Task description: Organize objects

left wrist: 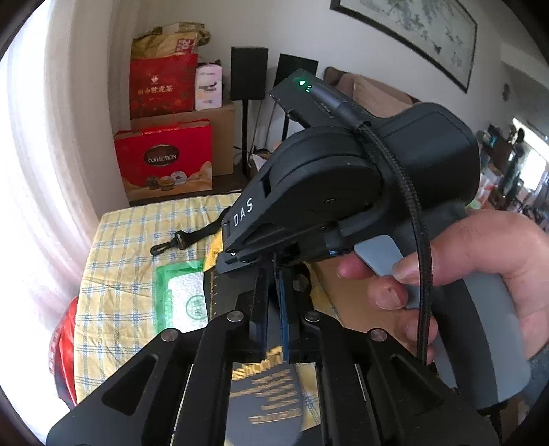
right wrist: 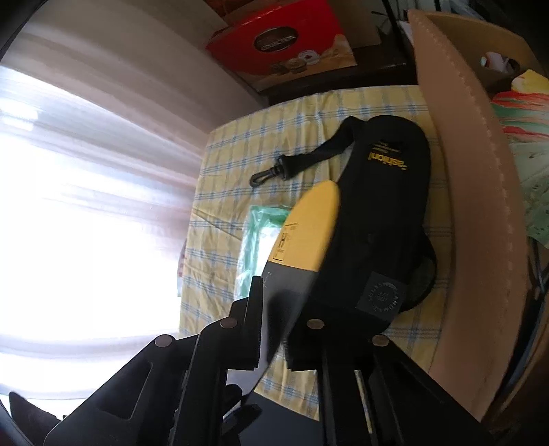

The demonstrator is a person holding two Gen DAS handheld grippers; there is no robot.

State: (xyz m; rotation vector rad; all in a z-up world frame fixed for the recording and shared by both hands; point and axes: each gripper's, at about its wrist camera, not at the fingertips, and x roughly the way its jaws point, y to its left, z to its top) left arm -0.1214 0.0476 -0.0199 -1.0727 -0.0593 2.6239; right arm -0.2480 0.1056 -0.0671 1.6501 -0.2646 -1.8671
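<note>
Here, one flat card (right wrist: 302,240), yellow at its rounded far end and black toward the near end, is clamped between the fingers of the right gripper (right wrist: 272,339), its long axis running away from the camera and tilted rightward over the checked cloth (right wrist: 233,151). The card's tip overlaps a black pouch (right wrist: 384,206) with yellow lettering, lying lengthwise on the cloth, its clip strap (right wrist: 295,164) trailing left. The left gripper (left wrist: 276,329) is closed on a thin blue-edged sheet (left wrist: 283,319) above the pouch (left wrist: 271,394).

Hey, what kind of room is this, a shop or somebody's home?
Most likely a lived-in home room, perhaps a living room doubling as storage. A framed ink painting hangs on the wall, red gift boxes are stacked by the curtained window, and a yellow checked cloth covers the work surface.
</note>
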